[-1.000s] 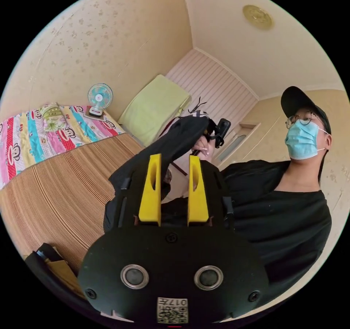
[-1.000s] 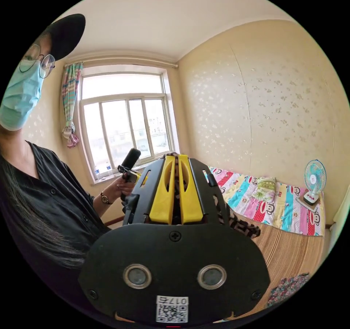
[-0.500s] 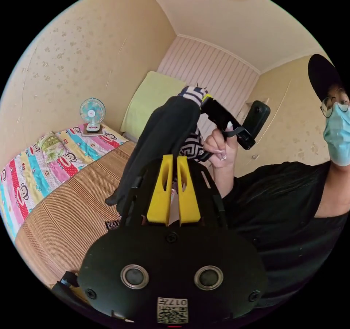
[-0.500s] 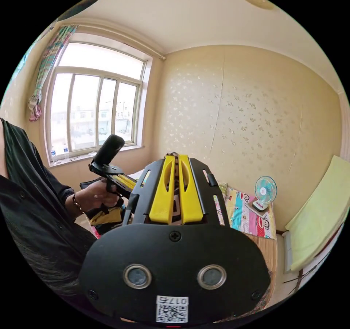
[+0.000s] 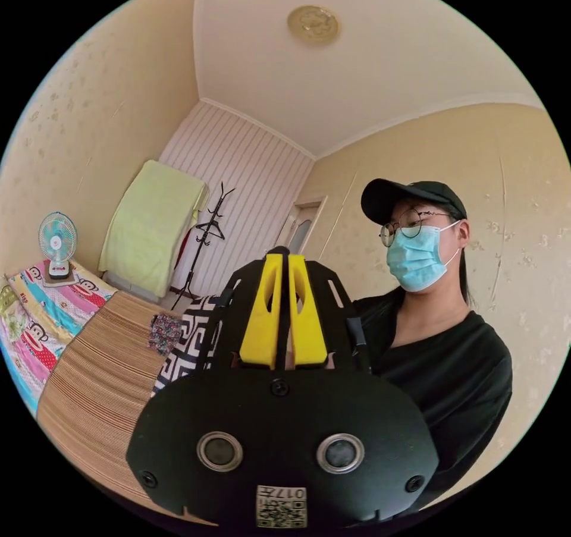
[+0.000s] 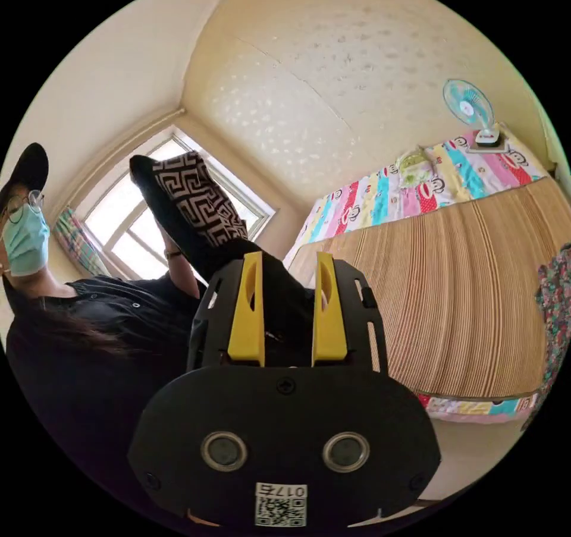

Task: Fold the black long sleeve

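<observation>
In my left gripper view, a small blue fan point(image 5: 57, 244) stands at the far left on the cartoon-print sheet point(image 5: 41, 317), with the striped bamboo mat point(image 5: 98, 382) below it. A yellow-green pad point(image 5: 156, 225) leans on the wall beside a black coat stand point(image 5: 205, 236). My left gripper point(image 5: 284, 258) has its yellow jaws pressed nearly together on a thin dark edge of the black long sleeve point(image 5: 189, 338), whose black-and-white patterned part hangs just left of the jaws, above the mat, beside a small floral cloth point(image 5: 165, 333). To the right I see my own masked figure in a black top point(image 5: 458, 376).

In my right gripper view, the window point(image 6: 140, 228) sits at the left. The long sleeve point(image 6: 196, 204) rises in front of it, patterned side showing, and runs down between the jaws of my right gripper point(image 6: 289, 258), which stand apart; I cannot tell whether they press the cloth. To the right lie the mat point(image 6: 452, 299), the sheet point(image 6: 416, 186) and the fan point(image 6: 476, 112).
</observation>
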`<state>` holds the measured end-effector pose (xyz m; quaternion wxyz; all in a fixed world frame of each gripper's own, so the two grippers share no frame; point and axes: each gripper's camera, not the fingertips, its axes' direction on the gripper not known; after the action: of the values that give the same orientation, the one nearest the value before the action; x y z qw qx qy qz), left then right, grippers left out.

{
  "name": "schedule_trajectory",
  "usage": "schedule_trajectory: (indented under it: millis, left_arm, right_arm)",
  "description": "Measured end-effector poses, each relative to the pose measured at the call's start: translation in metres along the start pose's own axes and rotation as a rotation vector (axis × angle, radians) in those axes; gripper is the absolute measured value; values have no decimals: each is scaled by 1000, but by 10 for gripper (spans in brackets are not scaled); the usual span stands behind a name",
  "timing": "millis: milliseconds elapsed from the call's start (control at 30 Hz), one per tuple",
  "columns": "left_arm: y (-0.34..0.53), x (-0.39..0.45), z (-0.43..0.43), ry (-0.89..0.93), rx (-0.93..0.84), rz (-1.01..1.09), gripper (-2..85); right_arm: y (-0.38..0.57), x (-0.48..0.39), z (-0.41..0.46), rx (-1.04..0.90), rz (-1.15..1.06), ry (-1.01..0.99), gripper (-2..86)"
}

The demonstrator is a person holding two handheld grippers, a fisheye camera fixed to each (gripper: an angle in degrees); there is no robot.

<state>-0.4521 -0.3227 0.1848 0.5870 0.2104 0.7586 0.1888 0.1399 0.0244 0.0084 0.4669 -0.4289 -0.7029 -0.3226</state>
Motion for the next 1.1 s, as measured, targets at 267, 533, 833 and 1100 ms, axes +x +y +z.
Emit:
schedule_trajectory:
  millis: [267, 533, 833, 1100]
  left_arm:
    - [-36, 71, 25, 103, -149, 103, -8]
    - [-42, 105, 33, 136, -178, -3, -8]
    - [-33, 151, -71, -124, -38, -22, -8]
    - [-28, 179, -132, -263, 143, -38, -7]
  right_arm:
    - [-70, 85, 119, -278, -106, -384, 152]
    - [-50, 113, 200, -652, -82, -947, 31]
    - [-95, 88, -25, -93, -260, -614, 8]
    - [-103, -47, -177, 371, -517, -467, 6]
